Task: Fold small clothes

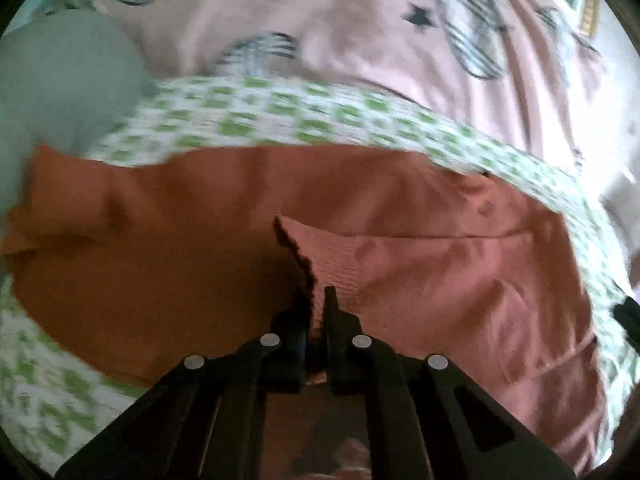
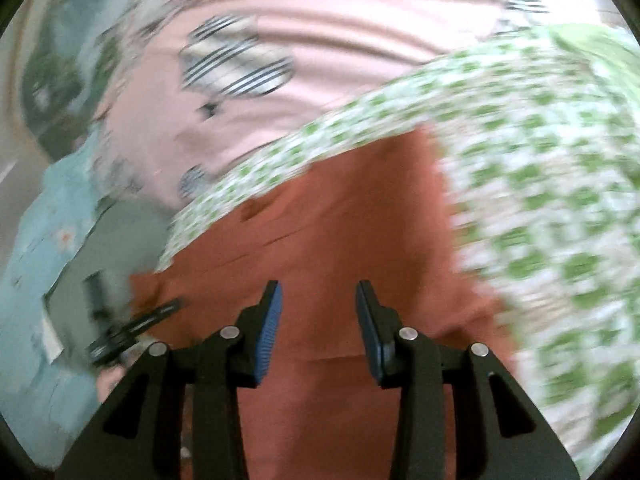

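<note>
A rust-orange small garment lies spread on a white cloth with green checks. My left gripper is shut on a ribbed edge of the orange garment and holds that edge lifted, so a flap stands up between the fingers. In the right wrist view the same orange garment fills the middle. My right gripper is open and empty just above it, with blue pads showing. The left gripper shows blurred at the left of that view.
A pink bedsheet with striped shapes and stars lies under the checked cloth. A grey-green garment lies at the left. A light blue cloth lies at the left of the right wrist view.
</note>
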The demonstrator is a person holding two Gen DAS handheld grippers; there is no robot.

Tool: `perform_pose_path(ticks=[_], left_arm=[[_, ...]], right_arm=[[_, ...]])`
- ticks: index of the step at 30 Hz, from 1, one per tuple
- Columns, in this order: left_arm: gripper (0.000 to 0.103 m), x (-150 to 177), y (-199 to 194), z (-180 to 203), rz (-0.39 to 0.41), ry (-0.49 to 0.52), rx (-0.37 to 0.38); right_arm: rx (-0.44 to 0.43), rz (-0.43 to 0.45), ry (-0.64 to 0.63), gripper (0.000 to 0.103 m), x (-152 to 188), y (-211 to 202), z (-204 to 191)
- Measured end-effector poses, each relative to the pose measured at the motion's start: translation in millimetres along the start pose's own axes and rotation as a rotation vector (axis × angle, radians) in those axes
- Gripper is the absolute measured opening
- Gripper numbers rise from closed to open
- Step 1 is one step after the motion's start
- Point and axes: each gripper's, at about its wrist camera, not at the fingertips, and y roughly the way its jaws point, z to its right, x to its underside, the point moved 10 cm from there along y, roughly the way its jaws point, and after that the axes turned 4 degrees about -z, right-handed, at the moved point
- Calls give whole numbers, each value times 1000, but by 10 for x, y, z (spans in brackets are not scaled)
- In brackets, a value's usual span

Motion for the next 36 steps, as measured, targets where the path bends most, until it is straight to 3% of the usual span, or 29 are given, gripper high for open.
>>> perform_pose_path(ticks=[2,5,6,10,13,14,16,19,21,25,27,29,32,35,36], left_arm=[[5,-1,57,-73,-22,-13,3],[5,-64,3,-116,21,-11,-54],[5,-78,3,-103,22,-19,-41],[5,-12,83,-97,-13,-5,-50],[5,66,87,-130,-28,-4,-52],[5,81,86,-133,-29,-6,-50],[5,97,63,-113,-30,-7,-40],[5,72,25,32,-21,12,4],[5,72,62,133,-19,40,-5],[5,119,209,115,-50,36,-32],[5,133,208,76,-54,23,-16],[5,142,204,69,-53,25,-9],[6,155,209,64,-61,31,-12],[11,206,120,-110,-57,8,-44],[11,233,82,-202,-58,0,-64]], right_arm=[[44,1,33,40,-115,-8,234],[96,-5,40,41,-280,83,463],[106,-26,41,42,-331,174,522],[122,-94,18,56,-415,527,581],[128,-161,-10,56,-397,827,569],[144,-182,-22,46,-357,890,585],[138,-198,-22,10,-339,980,622],[119,-146,2,9,-442,813,688],[129,-129,9,9,-475,742,752],[202,-168,2,15,-413,822,835],[256,-104,-15,16,-474,672,784],[242,-35,-61,16,-508,506,585],[173,-114,-147,18,-295,640,298],[264,-216,-114,17,-88,859,552],[222,-195,-76,17,-89,833,587]])
